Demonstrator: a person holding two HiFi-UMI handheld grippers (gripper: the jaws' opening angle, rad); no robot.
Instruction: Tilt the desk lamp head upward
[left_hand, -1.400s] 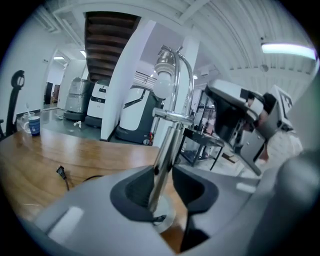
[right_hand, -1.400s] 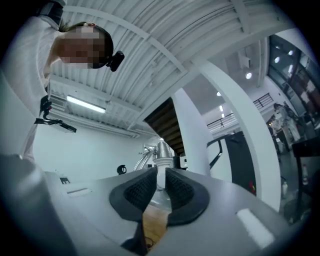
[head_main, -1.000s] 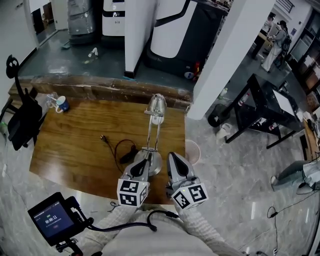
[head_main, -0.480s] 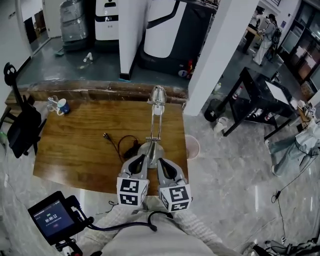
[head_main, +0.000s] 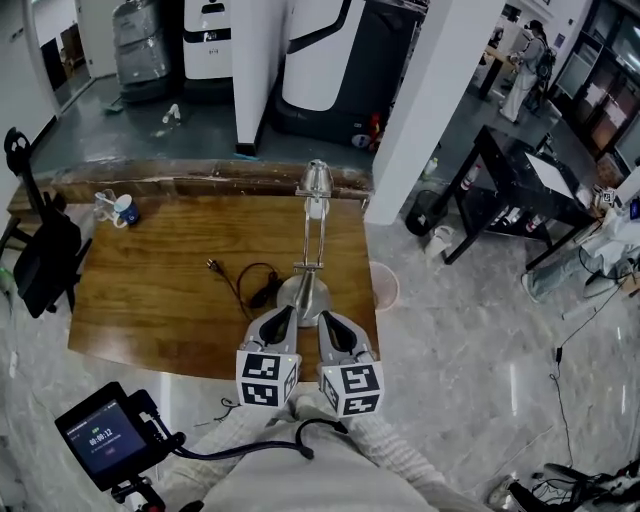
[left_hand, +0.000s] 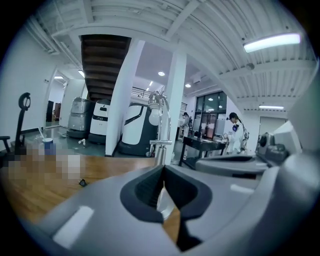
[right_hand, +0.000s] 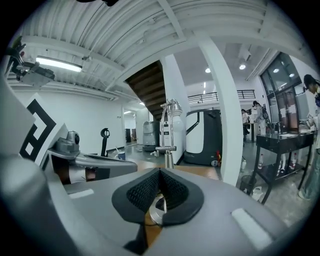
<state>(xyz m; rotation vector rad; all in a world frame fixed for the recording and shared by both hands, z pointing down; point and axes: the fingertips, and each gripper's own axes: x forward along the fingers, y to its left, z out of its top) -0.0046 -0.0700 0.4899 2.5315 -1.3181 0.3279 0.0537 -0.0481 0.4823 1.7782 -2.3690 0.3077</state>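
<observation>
A chrome desk lamp stands on the wooden table (head_main: 150, 300). Its round base (head_main: 303, 296) is near the front edge, and twin rods rise to the head (head_main: 317, 181), which points toward the table's far edge. My left gripper (head_main: 284, 314) and right gripper (head_main: 326, 320) sit side by side just in front of the base, both shut with nothing between the jaws. In the left gripper view the left gripper (left_hand: 163, 168) faces the lamp's upright (left_hand: 160, 131). In the right gripper view the lamp (right_hand: 168, 131) stands straight ahead of the right gripper (right_hand: 160, 172).
A black cable with a plug (head_main: 249, 284) lies left of the lamp base. A mug (head_main: 125, 210) stands at the far left corner. A black chair (head_main: 42, 256) is left of the table, a pink bin (head_main: 384, 288) right of it, and a white pillar (head_main: 430, 90) behind.
The right gripper has moved left, closer to the left gripper. Both now sit just in front of the lamp base. The lamp has not moved.
</observation>
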